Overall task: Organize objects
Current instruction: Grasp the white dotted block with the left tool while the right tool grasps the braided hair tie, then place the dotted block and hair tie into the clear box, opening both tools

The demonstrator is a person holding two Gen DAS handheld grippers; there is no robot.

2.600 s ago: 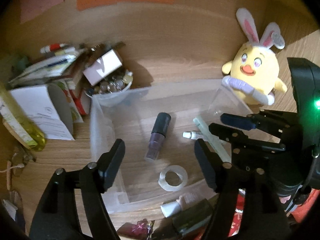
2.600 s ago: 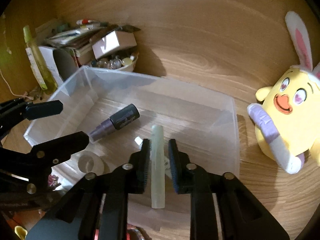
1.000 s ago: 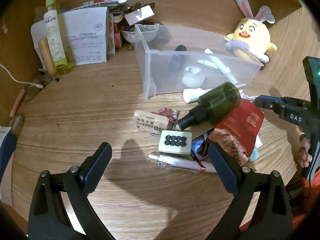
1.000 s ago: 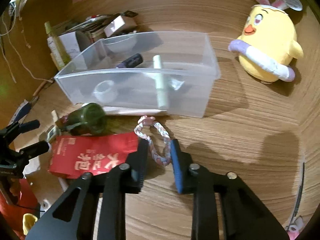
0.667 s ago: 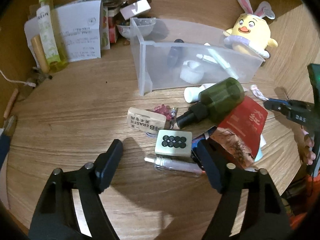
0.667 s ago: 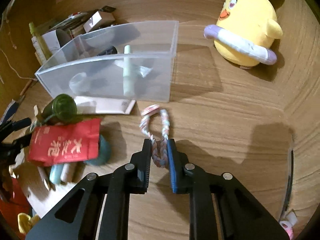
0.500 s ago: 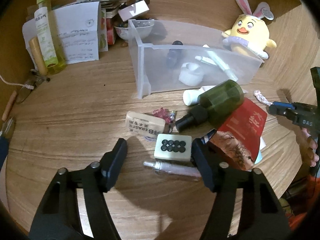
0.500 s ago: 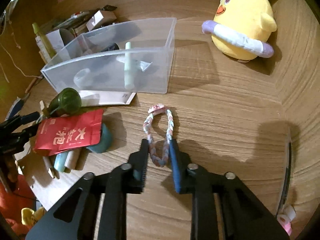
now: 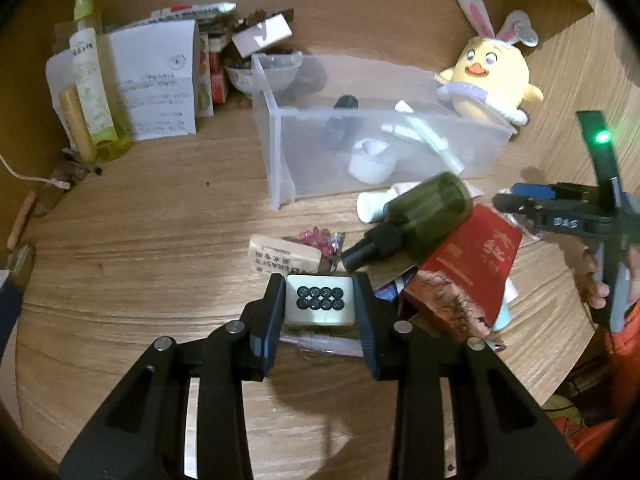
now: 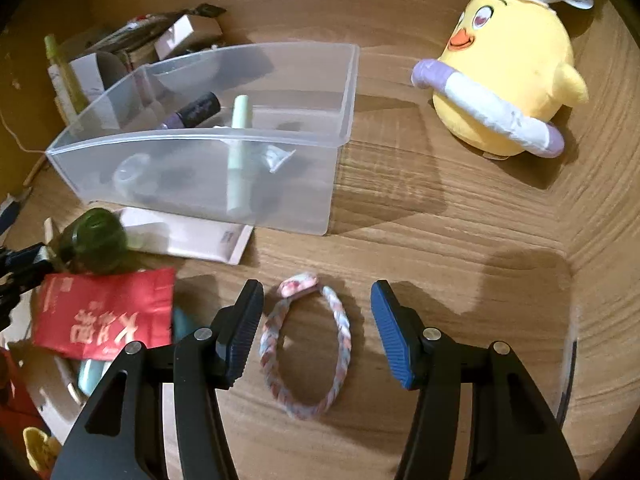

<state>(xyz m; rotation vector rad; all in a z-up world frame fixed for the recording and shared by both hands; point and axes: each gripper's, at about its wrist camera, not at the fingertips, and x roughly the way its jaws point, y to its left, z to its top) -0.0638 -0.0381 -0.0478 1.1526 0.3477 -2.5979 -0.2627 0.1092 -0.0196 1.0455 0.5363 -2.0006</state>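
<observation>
Tile: the mahjong tile (image 9: 319,305) sits on the pile near the clear bin (image 9: 280,160); it looks hard, smooth and likely slippery, best held by its flat side faces.
Left gripper (image 9: 320,312): low and level, clenched on the tile's two sides.
Braided band (image 10: 306,344): soft and limp, flat on the table, probably best pinched across one strand.
Right gripper (image 10: 316,328): hovers over the band, released wide, straddling it without touching.

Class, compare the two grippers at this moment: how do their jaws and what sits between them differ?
The left gripper is shut on the mahjong tile, pads touching its sides; the right gripper is open, jaws standing clear either side of the braided hair tie, which lies flat on the table. Both point down at the wooden surface.
</observation>
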